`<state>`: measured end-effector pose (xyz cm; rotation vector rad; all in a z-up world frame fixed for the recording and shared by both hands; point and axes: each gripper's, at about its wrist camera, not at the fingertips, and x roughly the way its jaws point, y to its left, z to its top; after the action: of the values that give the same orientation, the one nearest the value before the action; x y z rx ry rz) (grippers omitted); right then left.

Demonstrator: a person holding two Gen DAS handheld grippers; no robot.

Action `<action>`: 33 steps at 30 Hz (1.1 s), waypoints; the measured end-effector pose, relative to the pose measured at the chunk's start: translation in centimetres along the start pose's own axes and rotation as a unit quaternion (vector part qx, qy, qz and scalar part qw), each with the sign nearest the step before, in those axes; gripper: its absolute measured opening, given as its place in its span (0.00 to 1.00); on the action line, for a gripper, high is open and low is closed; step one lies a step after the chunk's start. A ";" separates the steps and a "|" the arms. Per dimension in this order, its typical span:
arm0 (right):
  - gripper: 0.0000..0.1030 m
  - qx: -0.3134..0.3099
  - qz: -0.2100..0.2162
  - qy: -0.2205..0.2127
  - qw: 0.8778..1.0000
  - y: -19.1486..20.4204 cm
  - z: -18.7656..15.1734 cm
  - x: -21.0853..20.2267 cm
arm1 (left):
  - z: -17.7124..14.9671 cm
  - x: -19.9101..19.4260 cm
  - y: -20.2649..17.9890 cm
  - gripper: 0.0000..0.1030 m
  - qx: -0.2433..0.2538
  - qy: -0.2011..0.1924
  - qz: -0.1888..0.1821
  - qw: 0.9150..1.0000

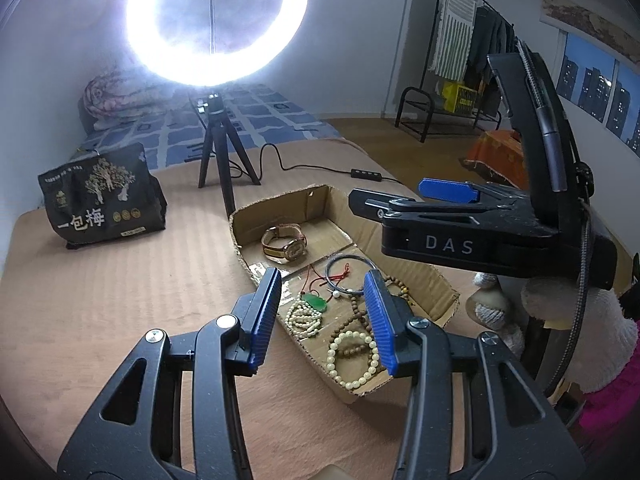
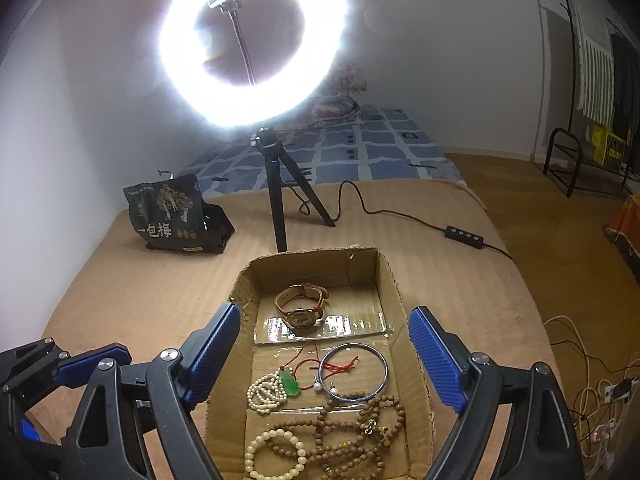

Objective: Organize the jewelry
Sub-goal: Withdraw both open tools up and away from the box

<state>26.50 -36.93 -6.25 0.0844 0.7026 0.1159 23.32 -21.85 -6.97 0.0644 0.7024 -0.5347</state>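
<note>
An open cardboard box (image 2: 392,280) lies on the tan bed cover and holds the jewelry. At its far end lies a brown-strapped watch (image 2: 302,308). Nearer are a dark bangle (image 2: 354,376), a green pendant (image 2: 291,385) on red cord, a white bead strand (image 2: 264,394), a cream bead bracelet (image 2: 274,458) and brown wooden beads (image 2: 360,432). My right gripper (image 2: 326,354) hangs open over the box, wide, with nothing between its pads. My left gripper (image 1: 322,320) hangs partly open above the white strand (image 1: 304,318) and the pendant (image 1: 316,303), touching nothing.
A lit ring light on a small tripod (image 2: 276,200) stands behind the box, its cable and switch (image 2: 464,234) trailing right. A black snack bag (image 2: 176,216) sits at the back left. In the left wrist view the right gripper (image 1: 400,200) hovers above the box's right wall (image 1: 432,276).
</note>
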 end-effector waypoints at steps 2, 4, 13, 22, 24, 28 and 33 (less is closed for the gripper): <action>0.85 -0.003 0.000 -0.004 1.000 0.4 0.2 -0.7 | 0.0 -0.7 0.0 0.42 0.001 -0.004 0.002 1.000; 0.85 -0.005 -0.001 -0.009 1.000 0.9 0.3 -1.6 | 0.1 -1.6 0.2 0.42 0.000 -0.010 0.005 1.000; 0.88 -0.008 -0.011 -0.036 0.999 3.1 0.5 -5.9 | 0.0 -6.4 0.9 0.42 0.003 -0.039 0.020 0.999; 0.99 -0.009 -0.031 -0.056 0.998 4.6 -0.1 -9.9 | -0.8 -10.3 1.2 0.43 0.010 -0.057 0.032 0.998; 0.99 -0.010 -0.033 -0.060 0.998 4.8 -0.2 -10.7 | -1.0 -11.0 1.2 0.43 0.012 -0.060 0.038 0.997; 1.00 -0.005 -0.034 -0.067 0.997 5.0 -0.7 -12.4 | -1.4 -12.0 1.2 0.56 0.014 -0.069 0.043 0.997; 1.00 -0.012 -0.053 -0.074 0.996 5.3 -1.6 -13.8 | -1.8 -13.4 1.0 0.70 0.012 -0.087 0.053 0.995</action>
<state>14.54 -33.49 1.95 0.0319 0.5568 0.0167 14.25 -14.56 -0.03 0.0764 0.5196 -0.4412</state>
